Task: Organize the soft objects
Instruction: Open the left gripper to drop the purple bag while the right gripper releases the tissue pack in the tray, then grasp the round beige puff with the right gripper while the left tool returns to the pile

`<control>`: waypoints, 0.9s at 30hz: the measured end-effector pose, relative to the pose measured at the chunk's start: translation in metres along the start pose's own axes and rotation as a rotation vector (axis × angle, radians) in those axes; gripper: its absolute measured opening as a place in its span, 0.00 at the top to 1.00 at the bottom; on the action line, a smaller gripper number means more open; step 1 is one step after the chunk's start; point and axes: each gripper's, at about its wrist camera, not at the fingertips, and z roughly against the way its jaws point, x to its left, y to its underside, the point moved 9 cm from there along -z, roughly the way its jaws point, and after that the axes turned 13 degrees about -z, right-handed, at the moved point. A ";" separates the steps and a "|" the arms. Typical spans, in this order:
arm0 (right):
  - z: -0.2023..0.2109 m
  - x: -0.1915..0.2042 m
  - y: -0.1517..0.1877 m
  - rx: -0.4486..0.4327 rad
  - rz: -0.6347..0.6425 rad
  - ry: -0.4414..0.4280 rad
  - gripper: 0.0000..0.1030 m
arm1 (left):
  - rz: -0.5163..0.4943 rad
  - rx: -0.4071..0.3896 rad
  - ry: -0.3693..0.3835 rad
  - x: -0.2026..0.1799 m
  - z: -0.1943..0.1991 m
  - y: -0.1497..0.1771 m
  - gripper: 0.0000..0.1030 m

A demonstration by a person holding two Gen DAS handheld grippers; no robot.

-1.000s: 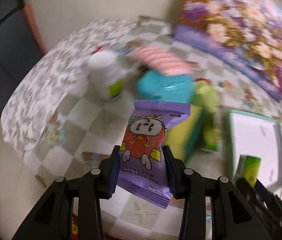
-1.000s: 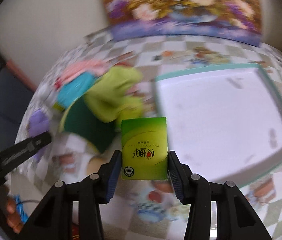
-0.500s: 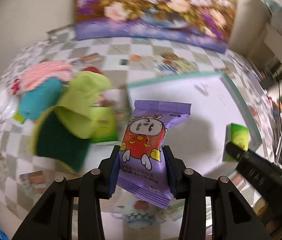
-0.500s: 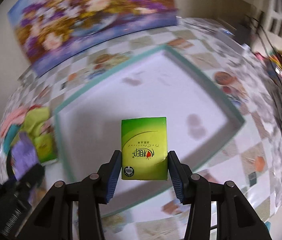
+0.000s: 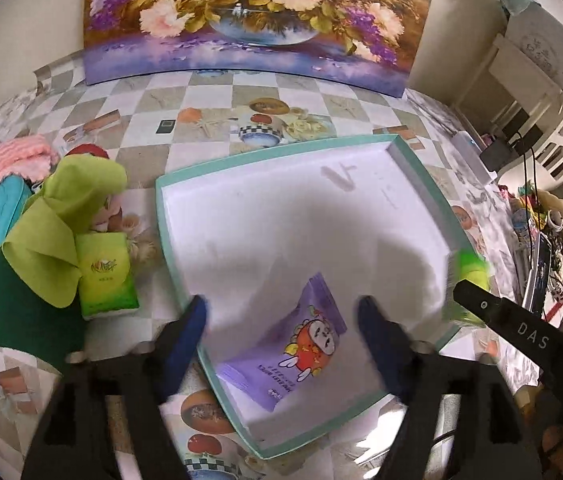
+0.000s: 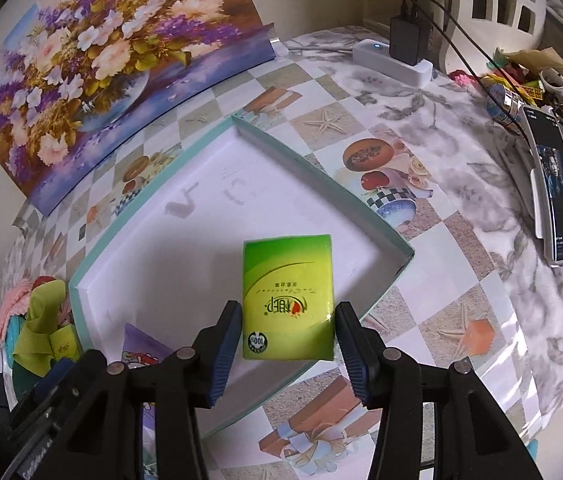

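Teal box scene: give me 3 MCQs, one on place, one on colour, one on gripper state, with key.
1. Where is the purple wipes pack?
A. lying inside the teal box
B. on the tablecloth beside the box
C. on top of the pink cloth

2. What colour is the tissue pack between the right gripper's fingers?
A. blue
B. green
C. red

3. How is the left gripper?
A. shut on the purple pack
B. shut on the green cloth
C. open, touching nothing

Key:
1 A, the pack lies flat on the box's white floor near its front corner.
2 B, the pack is green fading to yellow-green.
3 C, the fingers are spread wide on either side of the purple pack with clear gaps.
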 end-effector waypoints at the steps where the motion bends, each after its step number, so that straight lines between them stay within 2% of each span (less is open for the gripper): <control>1: 0.000 0.002 0.001 -0.001 0.010 0.003 0.36 | 0.006 -0.001 -0.003 0.002 0.001 0.001 0.17; 5: -0.002 0.006 0.006 0.003 0.052 0.031 0.25 | 0.055 0.015 -0.013 0.019 0.004 0.008 0.17; 10: -0.005 0.009 0.017 0.010 0.109 0.091 0.05 | 0.110 0.037 -0.035 0.039 0.008 0.019 0.17; 12: -0.004 0.013 0.022 0.005 0.140 0.102 0.01 | 0.121 0.040 -0.048 0.046 0.010 0.023 0.17; 18: 0.001 0.031 0.035 -0.016 0.224 0.108 0.00 | 0.142 0.033 -0.080 0.059 0.015 0.028 0.16; 23: 0.002 0.041 0.047 0.005 0.262 0.091 0.00 | 0.151 0.030 -0.124 0.072 0.031 0.031 0.16; 27: 0.004 0.051 0.057 0.013 0.285 0.078 0.00 | 0.128 0.045 -0.201 0.089 0.048 0.038 0.16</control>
